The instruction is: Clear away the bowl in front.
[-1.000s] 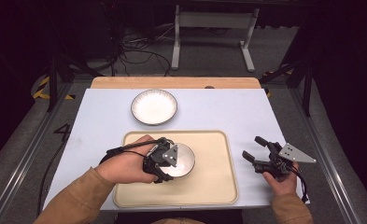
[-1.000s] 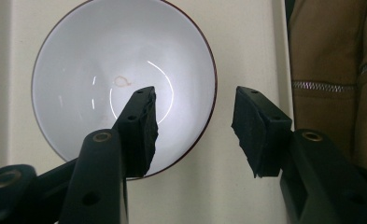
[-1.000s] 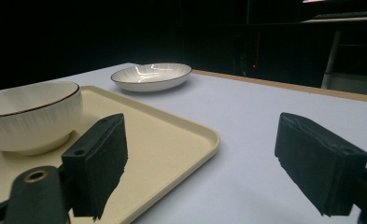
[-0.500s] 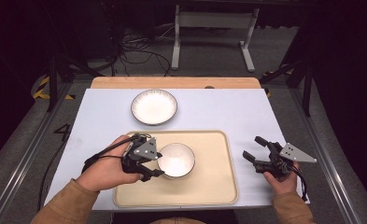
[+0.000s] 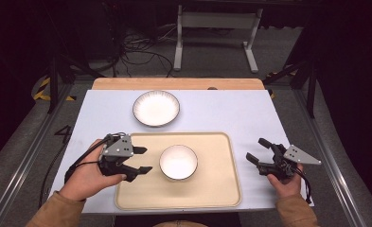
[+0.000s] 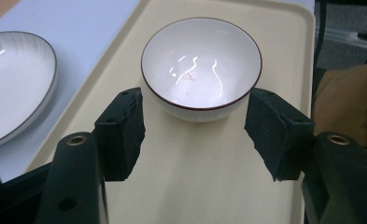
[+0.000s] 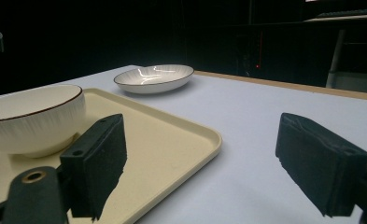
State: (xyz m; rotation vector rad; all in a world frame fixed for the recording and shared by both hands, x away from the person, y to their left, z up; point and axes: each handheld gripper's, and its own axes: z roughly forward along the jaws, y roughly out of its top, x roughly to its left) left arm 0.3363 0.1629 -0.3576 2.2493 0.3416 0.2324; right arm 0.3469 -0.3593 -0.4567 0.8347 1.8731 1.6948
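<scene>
bowl on tray, both grippers released.
desk [image 5: 231, 113] carries tray [image 5: 221, 189] at its near edge, bowl [image 5: 178, 162] upright mid-tray; plate [image 5: 156, 108] toward far edge. left gripper [image 5: 143, 160] just beside bowl, jaws wide apart, not touching. right gripper [image 5: 258, 150] near right edge, jaws apart, holding nothing.

The left gripper [image 5: 143, 160] sits in the lower left of the high view, held by the left hand [image 5: 86, 177]. Its two black jaws stand wide apart and point toward the right of the frame, with nothing between them. The right gripper [image 5: 255, 150] is in the lower right of the same view, held by the right hand [image 5: 285, 185]. Its jaws are also spread wide and point toward the upper left. Both forearms, in brown sleeves, come in from the bottom edge.
</scene>
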